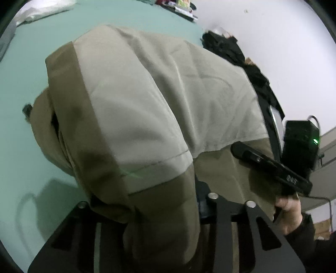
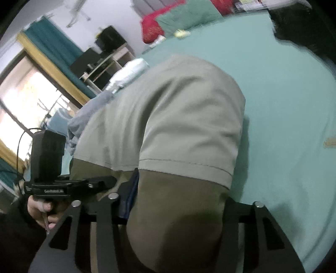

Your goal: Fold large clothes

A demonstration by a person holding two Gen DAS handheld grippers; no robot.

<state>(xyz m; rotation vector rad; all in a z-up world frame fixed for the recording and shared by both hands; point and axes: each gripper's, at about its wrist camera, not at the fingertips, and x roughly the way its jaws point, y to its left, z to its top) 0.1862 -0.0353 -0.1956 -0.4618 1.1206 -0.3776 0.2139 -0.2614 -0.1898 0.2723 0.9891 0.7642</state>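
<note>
A large beige and olive-brown garment (image 1: 147,100) hangs from both grippers over a teal bed sheet (image 1: 19,79). In the left wrist view my left gripper (image 1: 159,212) is shut on the garment's olive part, which drapes over its fingers. My right gripper (image 1: 273,166) shows at the right, held by a hand. In the right wrist view my right gripper (image 2: 172,210) is shut on the garment (image 2: 178,117), cloth bunched over its fingers. The left gripper (image 2: 69,187) shows at the left, held by a hand.
The bed sheet (image 2: 289,105) spreads under the garment. A white pillow (image 1: 40,10) lies at the far left. Dark clothes (image 1: 226,48) are piled by the white wall. Red and green pillows (image 2: 168,23), a grey cloth (image 2: 90,113), shelves and a window lie beyond.
</note>
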